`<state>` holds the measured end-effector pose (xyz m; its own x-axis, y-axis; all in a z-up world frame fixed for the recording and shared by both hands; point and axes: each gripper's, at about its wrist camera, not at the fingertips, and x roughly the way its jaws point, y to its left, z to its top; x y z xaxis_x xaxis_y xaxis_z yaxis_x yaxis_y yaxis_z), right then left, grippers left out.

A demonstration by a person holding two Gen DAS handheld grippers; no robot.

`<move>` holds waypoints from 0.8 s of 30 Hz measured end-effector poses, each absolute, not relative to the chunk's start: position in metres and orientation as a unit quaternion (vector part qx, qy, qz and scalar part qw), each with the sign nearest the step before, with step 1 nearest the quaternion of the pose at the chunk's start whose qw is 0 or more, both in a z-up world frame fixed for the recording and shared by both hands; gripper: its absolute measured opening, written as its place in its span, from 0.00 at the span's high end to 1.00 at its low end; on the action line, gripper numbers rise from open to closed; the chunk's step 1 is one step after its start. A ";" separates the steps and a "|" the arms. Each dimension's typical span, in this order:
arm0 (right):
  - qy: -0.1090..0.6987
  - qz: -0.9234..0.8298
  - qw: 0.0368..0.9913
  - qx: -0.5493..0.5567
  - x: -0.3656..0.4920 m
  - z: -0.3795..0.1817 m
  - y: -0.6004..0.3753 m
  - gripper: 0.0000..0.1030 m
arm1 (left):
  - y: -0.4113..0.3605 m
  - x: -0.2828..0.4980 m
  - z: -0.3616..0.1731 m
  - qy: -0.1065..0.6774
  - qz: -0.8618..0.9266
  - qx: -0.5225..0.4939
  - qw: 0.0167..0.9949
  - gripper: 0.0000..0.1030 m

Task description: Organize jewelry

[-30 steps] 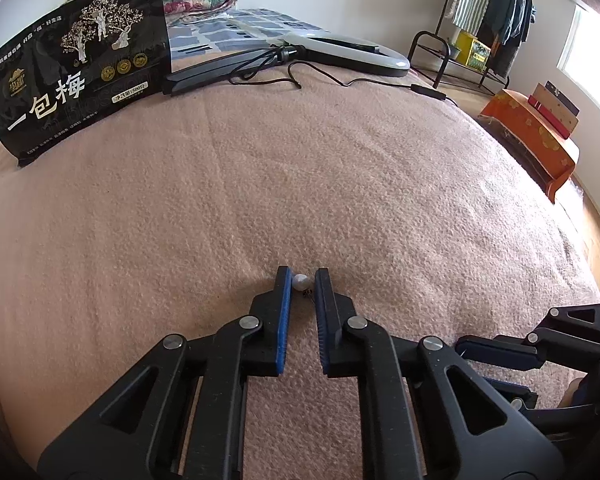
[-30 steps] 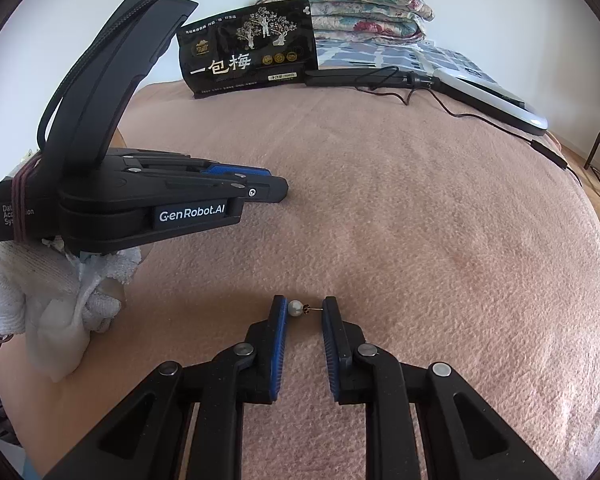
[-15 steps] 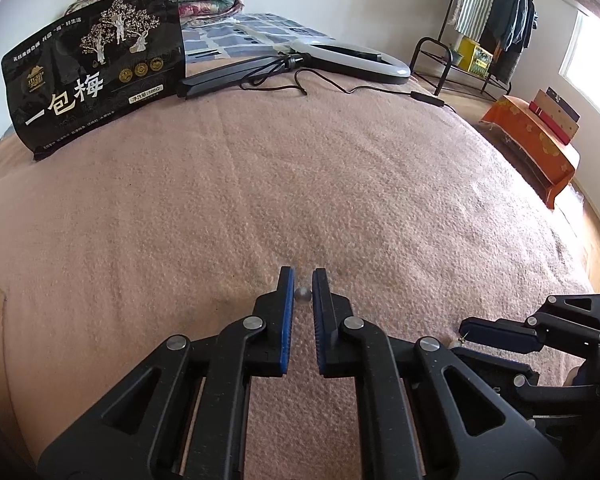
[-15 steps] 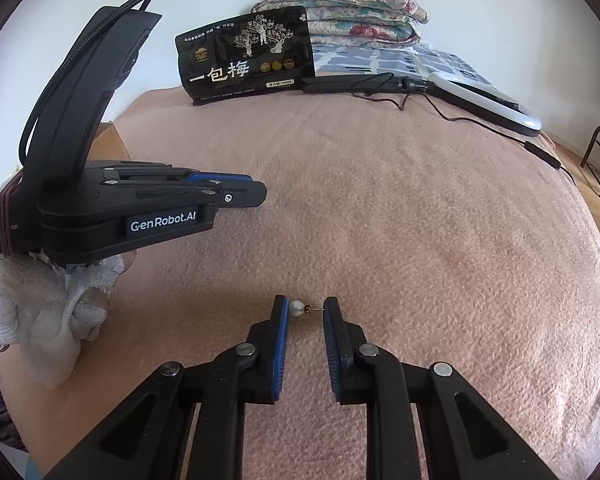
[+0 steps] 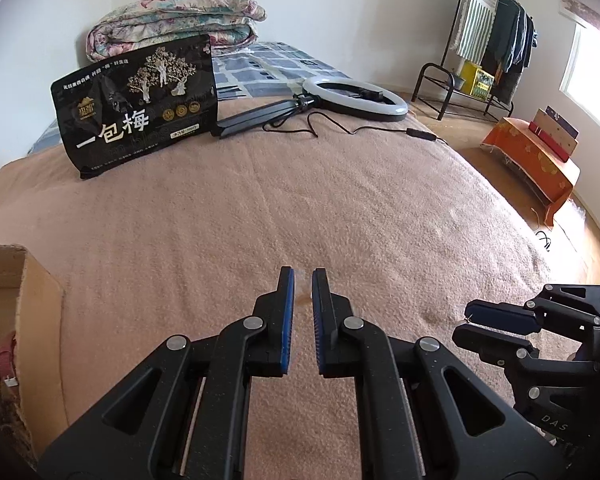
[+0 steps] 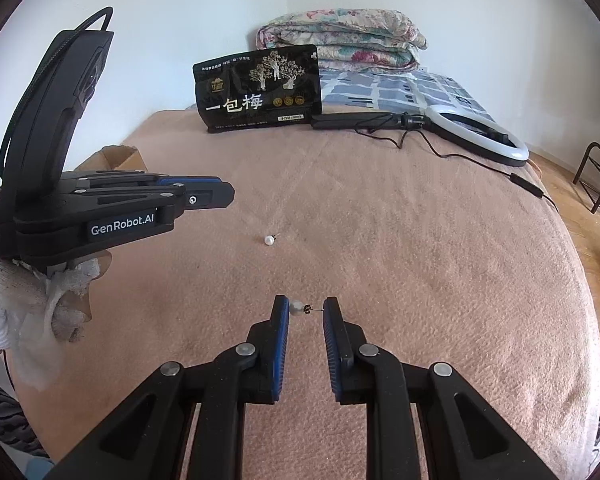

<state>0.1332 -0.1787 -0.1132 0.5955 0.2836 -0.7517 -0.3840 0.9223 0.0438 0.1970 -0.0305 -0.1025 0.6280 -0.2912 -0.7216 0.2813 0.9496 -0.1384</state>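
Note:
My right gripper [image 6: 305, 307] is shut on a pearl stud earring [image 6: 298, 307], pinched end to end between its blue pads and held above the pink blanket [image 6: 400, 260]. A second pearl earring [image 6: 269, 239] lies loose on the blanket, below and ahead of my left gripper [image 6: 224, 194]. In the left wrist view my left gripper [image 5: 302, 276] is raised, its jaws narrowly parted with nothing between them; that loose earring is not seen there. The right gripper [image 5: 470, 322] shows at the right edge.
A cardboard box [image 5: 24, 304] stands at the blanket's left edge. A black snack bag [image 5: 136, 108], a ring light [image 5: 354, 98] with its cable and folded quilts [image 5: 176, 24] are at the back. An orange-covered stand [image 5: 532, 156] and a clothes rack [image 5: 488, 36] stand off the bed.
My left gripper has lifted up and back off the blanket; the pearl earring that was between its pads now lies on the blanket. My right gripper keeps its earring and has risen.

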 end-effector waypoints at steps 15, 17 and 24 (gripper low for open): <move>0.367 0.206 0.905 -0.067 0.104 -0.059 -0.144 0.84 | 0.004 0.136 -0.033 0.348 -0.152 -0.001 0.925 0.93; 0.361 0.211 0.906 -0.070 0.100 -0.052 -0.136 0.84 | 0.011 0.128 -0.026 0.342 -0.147 -0.001 0.928 0.93; 0.352 0.232 0.904 -0.068 0.093 -0.038 -0.109 0.84 | 0.044 0.103 -0.012 0.330 -0.128 -0.006 0.935 0.93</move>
<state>0.0930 -0.1087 -0.0381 0.6445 0.3719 -0.6681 -0.4674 0.8831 0.0407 0.1028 0.0440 -0.0116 0.7501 -0.2428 -0.6151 0.2353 0.9673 -0.0948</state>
